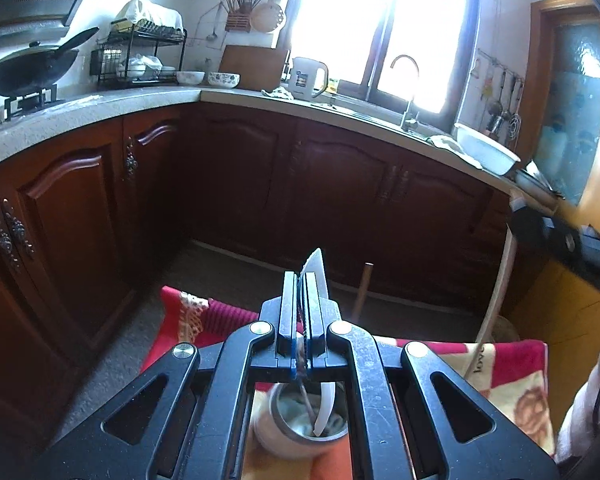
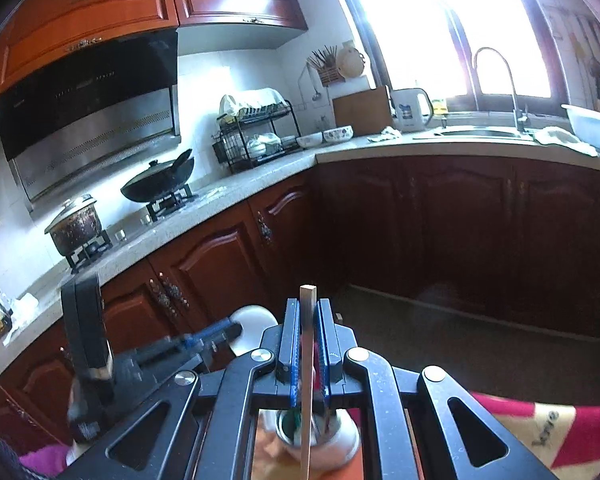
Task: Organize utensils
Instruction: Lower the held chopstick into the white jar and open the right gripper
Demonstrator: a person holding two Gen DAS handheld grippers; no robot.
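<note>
White plastic shows between the closed jaws of the left gripper [image 1: 303,300]: a pale spoon [image 1: 318,276] is clamped there, its tip rising above the pads and its curved end hanging down into the metal cup [image 1: 300,420] below. The right gripper [image 2: 308,344] is closed on a single light wooden chopstick [image 2: 308,360], held upright, whose lower end reaches down at the mouth of the same cup [image 2: 320,432] (whether it touches the inside I cannot tell).

That cup stands on a red and yellow patterned cloth [image 1: 512,376], near the edge closest to the cameras, and already holds at least one dark-handled utensil beside the spoon. In the right wrist view the left gripper [image 2: 220,330] sits just to the left, blurred.

Judging by this, the sorting is under way: some pieces are in the cup, two are gripped above it, neither released. No loose utensils are visible on the cloth, so how many remain is unclear.
</note>
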